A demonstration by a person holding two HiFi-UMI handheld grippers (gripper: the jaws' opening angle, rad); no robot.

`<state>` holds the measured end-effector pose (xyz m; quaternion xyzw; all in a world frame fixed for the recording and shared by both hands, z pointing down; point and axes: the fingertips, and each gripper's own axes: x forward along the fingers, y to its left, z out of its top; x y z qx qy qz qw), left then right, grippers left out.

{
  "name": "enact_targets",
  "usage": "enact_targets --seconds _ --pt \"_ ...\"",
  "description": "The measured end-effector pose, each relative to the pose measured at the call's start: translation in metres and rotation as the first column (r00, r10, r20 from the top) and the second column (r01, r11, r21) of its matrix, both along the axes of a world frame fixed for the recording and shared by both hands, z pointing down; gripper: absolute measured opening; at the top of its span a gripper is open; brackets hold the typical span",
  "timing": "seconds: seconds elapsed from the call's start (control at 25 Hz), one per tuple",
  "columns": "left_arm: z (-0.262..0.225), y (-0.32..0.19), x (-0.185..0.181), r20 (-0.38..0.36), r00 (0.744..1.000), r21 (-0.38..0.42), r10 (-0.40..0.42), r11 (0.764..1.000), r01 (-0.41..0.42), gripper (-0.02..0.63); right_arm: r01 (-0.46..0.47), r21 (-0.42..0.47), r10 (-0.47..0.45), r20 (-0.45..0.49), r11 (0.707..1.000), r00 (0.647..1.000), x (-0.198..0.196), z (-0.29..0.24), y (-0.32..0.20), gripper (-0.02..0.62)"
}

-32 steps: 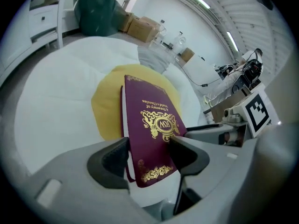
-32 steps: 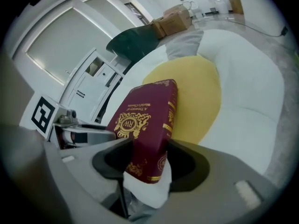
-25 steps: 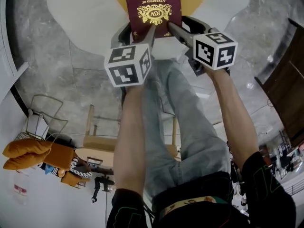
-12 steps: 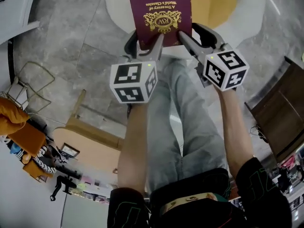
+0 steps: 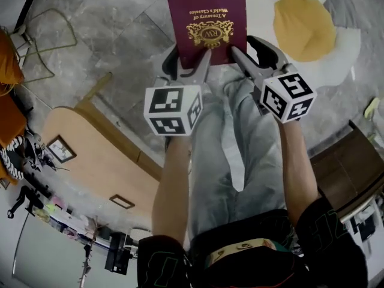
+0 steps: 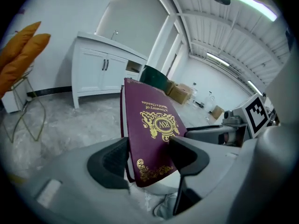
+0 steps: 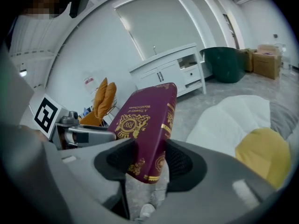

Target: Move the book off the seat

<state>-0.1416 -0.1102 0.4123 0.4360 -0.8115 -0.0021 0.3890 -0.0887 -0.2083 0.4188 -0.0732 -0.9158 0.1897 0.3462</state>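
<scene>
The book (image 5: 207, 17) was held in the air at the top centre of the head view, over the grey floor (image 5: 114, 47). I had the left claw (image 5: 189, 63) clamped on its lower left corner and the right claw (image 5: 249, 51) on its lower right corner. The right jaws had just been closing, with the book between them. The white seat (image 5: 348, 41) with its yellow cushion (image 5: 303, 26) lay at the upper right, apart from the book.
</scene>
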Motion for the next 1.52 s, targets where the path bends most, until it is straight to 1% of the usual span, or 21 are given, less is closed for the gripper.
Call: enact_targets --seconds 0.12,0.2,0.32,0.44,0.52,0.6,0.68,0.72,0.8,0.96,1.04,1.16,1.24,1.28,1.36,1.4,1.44,1.52 --pt "-0.006 0.049 -0.012 0.003 0.996 0.004 -0.089 0.996 0.089 0.281 0.091 0.007 -0.091 0.000 0.996 0.996 -0.021 -0.007 0.044 0.201" --pt "-0.009 0.086 -0.019 0.002 0.989 0.006 -0.149 0.989 0.149 0.281 0.151 0.013 -0.151 -0.002 0.988 0.989 -0.034 -0.010 0.079 0.201" --pt "-0.009 0.144 -0.023 -0.004 0.964 0.005 -0.265 0.964 0.265 0.281 0.275 0.019 -0.274 -0.015 0.961 0.961 -0.051 -0.011 0.133 0.201" --pt "-0.003 0.208 -0.027 -0.013 0.922 0.009 -0.388 0.922 0.388 0.281 0.393 0.023 -0.393 -0.024 0.919 0.919 -0.069 -0.006 0.196 0.201" --pt "-0.001 0.245 -0.027 -0.021 0.883 0.015 -0.470 0.882 0.470 0.281 0.473 0.028 -0.473 -0.030 0.880 0.881 -0.080 -0.005 0.232 0.201" --pt "-0.011 0.267 -0.024 -0.023 0.845 0.024 -0.534 0.845 0.534 0.281 0.538 0.040 -0.537 -0.032 0.842 0.843 -0.085 -0.016 0.255 0.201" --pt "-0.032 0.283 -0.017 -0.017 0.812 0.031 -0.583 0.811 0.584 0.281 0.589 0.050 -0.589 -0.028 0.806 0.808 -0.085 -0.038 0.271 0.201" --pt "-0.041 0.293 -0.015 -0.011 0.789 0.032 -0.615 0.788 0.615 0.281 0.620 0.053 -0.620 -0.023 0.782 0.784 -0.087 -0.047 0.282 0.201" --pt "-0.048 0.326 -0.010 0.000 0.724 0.033 -0.690 0.724 0.689 0.281 0.691 0.054 -0.692 -0.014 0.721 0.722 -0.093 -0.054 0.317 0.201" --pt "-0.024 0.421 0.012 -0.019 0.595 0.018 -0.804 0.594 0.804 0.281 0.792 0.046 -0.793 -0.013 0.608 0.610 -0.089 -0.029 0.419 0.201" --pt "-0.023 0.453 0.024 -0.017 0.518 0.007 -0.855 0.518 0.855 0.281 0.842 0.039 -0.843 -0.001 0.538 0.538 -0.085 -0.027 0.456 0.196" --pt "-0.019 0.467 0.038 -0.015 0.409 -0.015 -0.912 0.410 0.912 0.281 0.898 0.018 -0.899 0.012 0.439 0.438 -0.083 -0.024 0.478 0.187" --pt "-0.009 0.476 0.048 -0.021 0.328 -0.041 -0.945 0.328 0.944 0.281 0.932 0.002 -0.932 0.006 0.361 0.361 -0.082 -0.014 0.492 0.172" --pt "-0.004 0.485 0.054 -0.026 0.290 -0.054 -0.957 0.291 0.955 0.281 0.945 -0.007 -0.945 -0.003 0.327 0.327 -0.079 -0.008 0.504 0.172" --pt "0.006 0.507 0.069 -0.036 0.225 -0.070 -0.974 0.227 0.971 0.281 0.961 -0.024 -0.962 -0.017 0.274 0.274 -0.069 0.004 0.531 0.172" --pt "0.010 0.516 0.075 -0.040 0.188 -0.073 -0.981 0.190 0.979 0.281 0.969 -0.028 -0.970 -0.020 0.244 0.243 -0.065 0.008 0.543 0.172" --pt "0.014 0.522 0.081 -0.044 0.144 -0.074 -0.989 0.147 0.986 0.281 0.978 -0.030 -0.979 -0.021 0.204 0.204 -0.062 0.012 0.553 0.172" --pt "0.018 0.527 0.092 -0.051 0.050 -0.076 -0.997 0.054 0.996 0.281 0.994 -0.027 -0.994 -0.020 0.108 0.107 -0.057 0.015 0.566 0.172"
